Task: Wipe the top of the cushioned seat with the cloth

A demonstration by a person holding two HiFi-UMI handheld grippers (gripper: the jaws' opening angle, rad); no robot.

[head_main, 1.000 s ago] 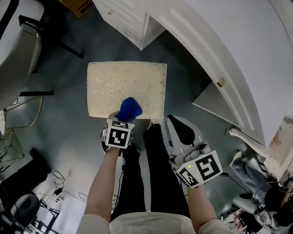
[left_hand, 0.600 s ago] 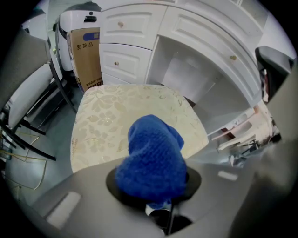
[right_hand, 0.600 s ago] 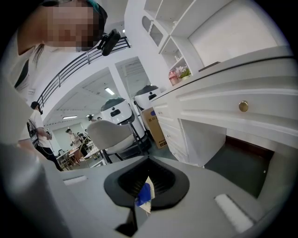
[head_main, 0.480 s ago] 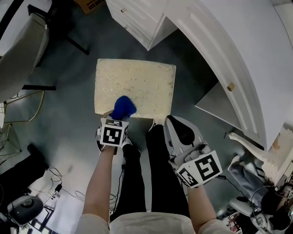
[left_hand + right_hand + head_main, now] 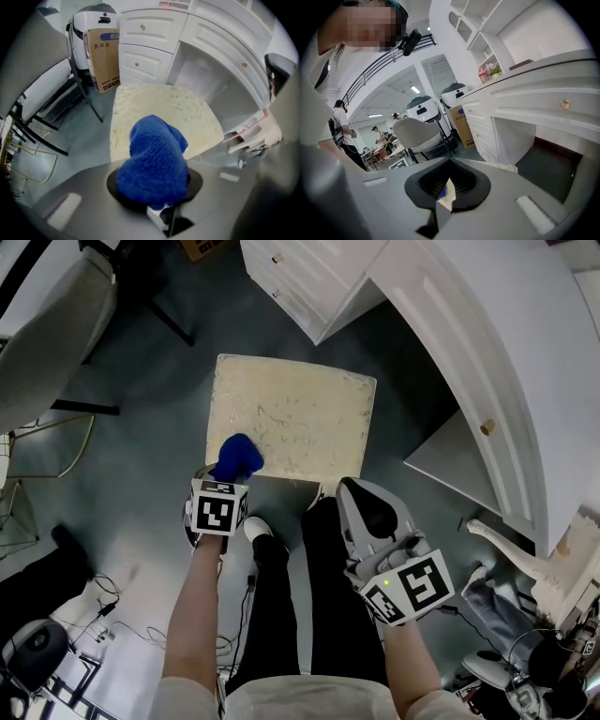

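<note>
Looking along our left gripper (image 5: 154,190), what do we have between the jaws?

We have the blue cloth (image 5: 152,161) clamped there, a fuzzy bunch that swells out past the jaws and hides their tips.

And where does that put it against the cushioned seat (image 5: 300,409)?

From our head view the cloth sits over the seat's near left corner, just ahead of the gripper's marker cube (image 5: 217,507). Whether it presses on the cream top we cannot tell.

What about our right gripper (image 5: 448,180)?

Its jaws are drawn together on nothing, with only a thin sliver between them, through which we glimpse a bit of cream and blue. We hold it back close to our body, its nose near the seat's near right corner but apart from it.

What do we see around the seat?

Beyond it stands a white cabinet (image 5: 309,282) with drawers, and a white desk top (image 5: 487,343) curves away on our right. A cardboard box (image 5: 103,54) stands on the grey-blue floor (image 5: 150,456) beside the drawers, and a grey chair (image 5: 47,334) on dark legs is off to our left. Below the grippers we see our own legs in black trousers (image 5: 281,615) and one white shoe (image 5: 255,526) just behind the left gripper
</note>
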